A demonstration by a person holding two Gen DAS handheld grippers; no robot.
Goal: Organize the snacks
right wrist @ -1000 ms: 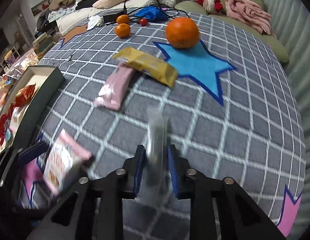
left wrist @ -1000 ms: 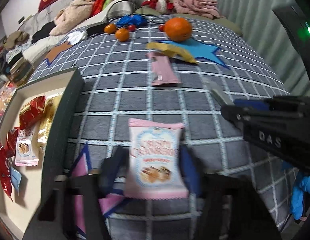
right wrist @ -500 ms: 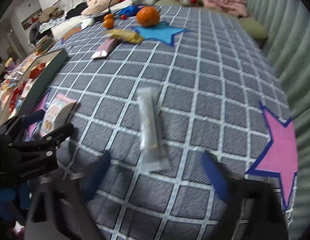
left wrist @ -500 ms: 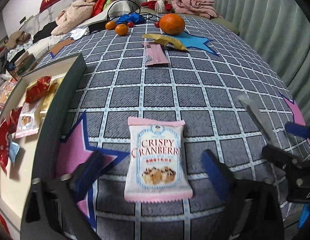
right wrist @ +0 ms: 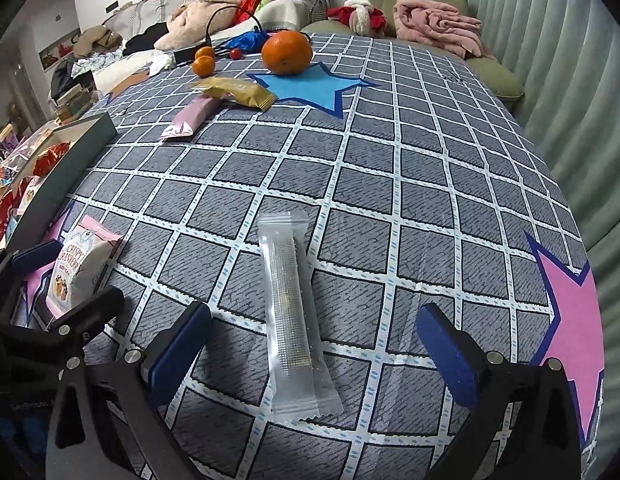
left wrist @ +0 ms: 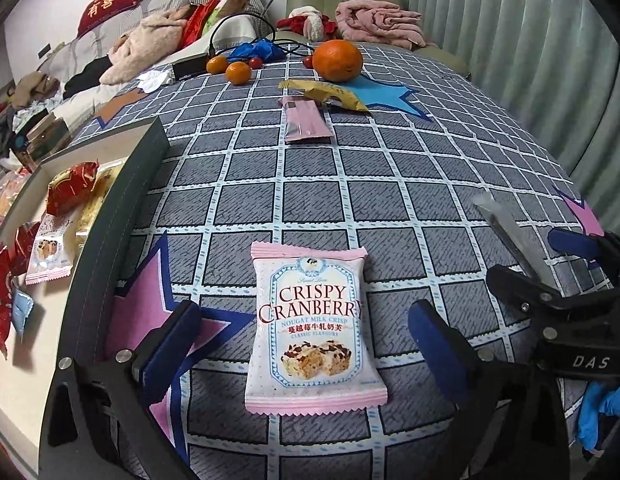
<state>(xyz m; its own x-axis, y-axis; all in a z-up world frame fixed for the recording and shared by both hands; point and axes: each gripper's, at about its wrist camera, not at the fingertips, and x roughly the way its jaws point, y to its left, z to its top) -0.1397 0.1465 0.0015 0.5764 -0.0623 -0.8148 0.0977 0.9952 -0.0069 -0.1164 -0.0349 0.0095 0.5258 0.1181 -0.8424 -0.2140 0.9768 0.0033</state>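
A pink Crispy Cranberry packet (left wrist: 311,328) lies flat on the checked tablecloth between the wide-open fingers of my left gripper (left wrist: 306,344). It also shows in the right wrist view (right wrist: 80,266). A clear snack stick (right wrist: 292,316) lies flat between the wide-open fingers of my right gripper (right wrist: 315,344); its far end shows in the left wrist view (left wrist: 505,228). A dark-walled box (left wrist: 110,220) holding several snack packets stands to the left. A pink bar (left wrist: 304,124) and a yellow packet (left wrist: 329,94) lie farther back.
A large orange (left wrist: 337,60) sits on a blue star patch, with small oranges (left wrist: 230,69), cables and a blue glove behind. A sofa with clothes and a green armchair lie beyond the table. A curtain runs along the right.
Both grippers have opened and let go of their snacks, the cranberry packet and the clear stick, which now lie on the cloth. Both grippers have drawn back a little.
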